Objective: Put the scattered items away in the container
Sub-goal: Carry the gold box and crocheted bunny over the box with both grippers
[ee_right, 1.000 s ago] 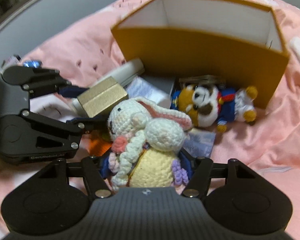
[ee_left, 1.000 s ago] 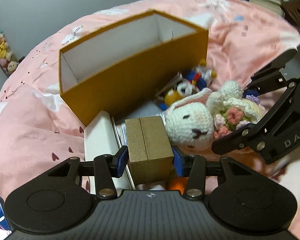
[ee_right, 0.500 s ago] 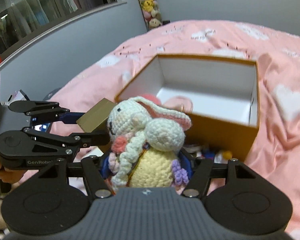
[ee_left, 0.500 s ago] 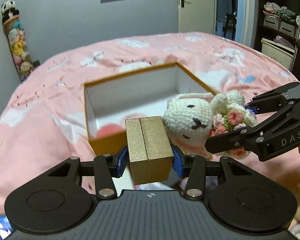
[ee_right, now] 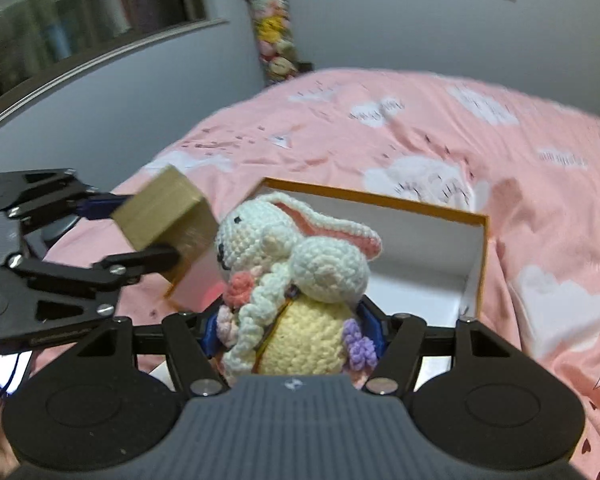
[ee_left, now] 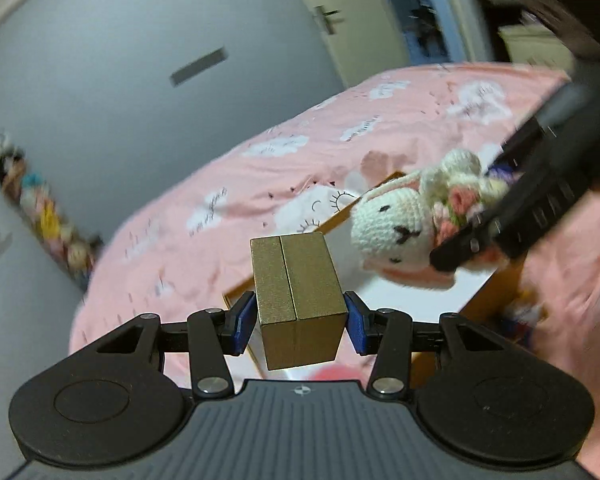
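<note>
My left gripper (ee_left: pixel 302 320) is shut on a small gold box (ee_left: pixel 298 296), its blue pads pressed on both sides. The right wrist view shows that gold box (ee_right: pixel 168 216) raised at the left, over the near left corner of the container. My right gripper (ee_right: pixel 292 330) is shut on a crocheted white rabbit (ee_right: pixel 300 280) with a yellow body and pink flowers. From the left wrist the rabbit (ee_left: pixel 396 228) hangs over the container. The container is an open orange box (ee_right: pixel 476 268) with white inner walls, on the pink bed below both grippers.
A pink duvet with cloud prints (ee_right: pixel 420 120) covers the bed. A small plush toy (ee_left: pixel 520 312) lies beside the orange box's outer wall. A column of stuffed toys (ee_right: pixel 272 32) stands by the grey wall. A lit phone screen (ee_right: pixel 8 372) shows at lower left.
Both grippers rose off the bed with their loads and moved forward over the orange box. The pile of items near the box dropped out of view, and the box now lies below.
</note>
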Demonstrator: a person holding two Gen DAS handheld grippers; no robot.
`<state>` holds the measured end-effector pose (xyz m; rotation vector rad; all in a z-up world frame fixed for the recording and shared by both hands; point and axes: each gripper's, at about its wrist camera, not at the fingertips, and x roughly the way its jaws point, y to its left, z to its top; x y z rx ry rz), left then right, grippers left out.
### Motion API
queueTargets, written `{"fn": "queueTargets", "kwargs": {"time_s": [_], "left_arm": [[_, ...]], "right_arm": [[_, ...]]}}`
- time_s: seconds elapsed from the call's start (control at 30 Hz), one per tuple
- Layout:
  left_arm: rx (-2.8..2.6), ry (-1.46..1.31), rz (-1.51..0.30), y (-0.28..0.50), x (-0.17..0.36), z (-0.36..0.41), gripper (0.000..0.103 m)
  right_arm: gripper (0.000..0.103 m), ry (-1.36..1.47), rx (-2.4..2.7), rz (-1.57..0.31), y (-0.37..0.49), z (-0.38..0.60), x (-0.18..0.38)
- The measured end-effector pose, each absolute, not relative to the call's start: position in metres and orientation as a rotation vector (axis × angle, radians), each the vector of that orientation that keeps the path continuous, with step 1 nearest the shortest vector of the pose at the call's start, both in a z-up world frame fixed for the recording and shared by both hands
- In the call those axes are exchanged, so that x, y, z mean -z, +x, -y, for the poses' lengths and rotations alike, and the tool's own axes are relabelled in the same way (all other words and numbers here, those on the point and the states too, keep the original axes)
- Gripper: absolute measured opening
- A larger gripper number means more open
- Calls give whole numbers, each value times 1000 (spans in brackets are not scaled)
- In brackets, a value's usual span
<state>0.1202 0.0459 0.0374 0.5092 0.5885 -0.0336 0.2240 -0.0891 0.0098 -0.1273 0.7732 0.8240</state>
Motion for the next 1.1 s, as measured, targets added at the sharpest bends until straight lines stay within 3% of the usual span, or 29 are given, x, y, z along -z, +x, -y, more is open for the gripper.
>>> {"fn": "queueTargets", "kwargs": {"time_s": [0.37, 0.8, 1.1], "left_arm": [[90, 767, -722, 149, 29, -40, 54], [182, 430, -917, 191, 35, -60, 54], [208, 304, -1010, 208, 42, -73, 55]], "right_arm": [[67, -57, -678, -1029, 292, 73, 51], [70, -69, -596, -1198, 310, 58, 99], [73, -64, -624, -1236, 310, 62, 100]]}}
